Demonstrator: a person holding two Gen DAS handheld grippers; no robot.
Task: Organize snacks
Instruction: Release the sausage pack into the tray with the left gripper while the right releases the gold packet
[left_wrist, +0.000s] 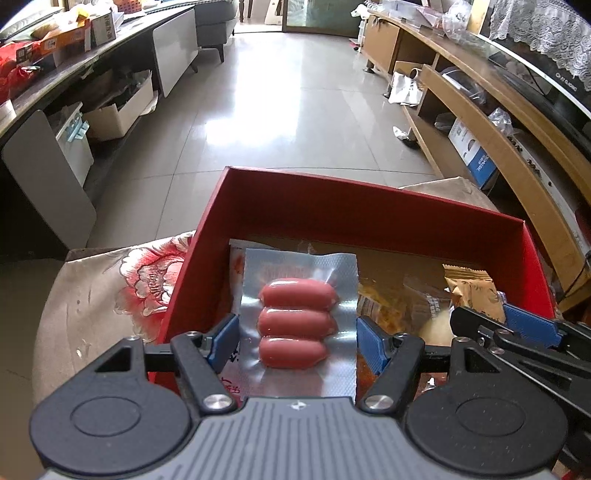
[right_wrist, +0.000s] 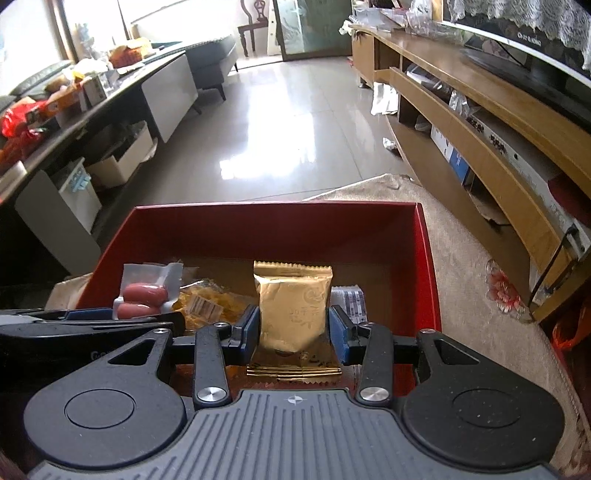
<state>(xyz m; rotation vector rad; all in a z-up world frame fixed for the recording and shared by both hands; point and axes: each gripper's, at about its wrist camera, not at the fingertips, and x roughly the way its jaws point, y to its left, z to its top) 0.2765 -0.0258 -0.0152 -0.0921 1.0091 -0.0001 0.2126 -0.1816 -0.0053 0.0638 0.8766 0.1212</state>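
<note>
A red box (left_wrist: 332, 210) sits on a floral cloth and holds several snack packs. My left gripper (left_wrist: 297, 341) is shut on a clear vacuum pack of three sausages (left_wrist: 297, 321), holding it by its side edges over the box's left part. My right gripper (right_wrist: 293, 326) is shut on a gold foil snack pack (right_wrist: 291, 310), upright over the box (right_wrist: 277, 221). The sausage pack (right_wrist: 142, 297) also shows at left in the right wrist view. The gold pack (left_wrist: 474, 291) and right gripper's fingers (left_wrist: 528, 323) show at right in the left wrist view.
An orange-yellow snack bag (right_wrist: 210, 304) and a small white-grey pack (right_wrist: 349, 299) lie in the box. The cloth-covered surface (right_wrist: 480, 295) extends right. A wooden TV cabinet (right_wrist: 480, 122) runs along the right, a dark cluttered counter (left_wrist: 74, 62) along the left, and tiled floor (left_wrist: 295, 110) lies ahead.
</note>
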